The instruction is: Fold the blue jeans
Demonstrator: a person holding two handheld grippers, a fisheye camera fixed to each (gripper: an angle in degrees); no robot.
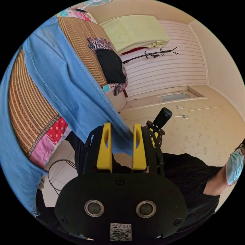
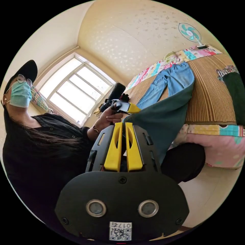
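Note:
The blue jeans lie on the bed's striped mat, with one end lifted off the bed edge towards me. In the left gripper view that lifted end hangs between the yellow jaws of my left gripper, which stand apart. The right gripper sits just behind it. In the right gripper view the jeans run from the mat into a shaded hanging fold. My right gripper has its jaws together at that fold's edge. The left gripper is held right beside it by a hand.
A person in black with a mask stands by the bed, a window behind. A black garment and a patterned one lie further along the mat. A fan stands beyond the bed. Cables lie on the floor.

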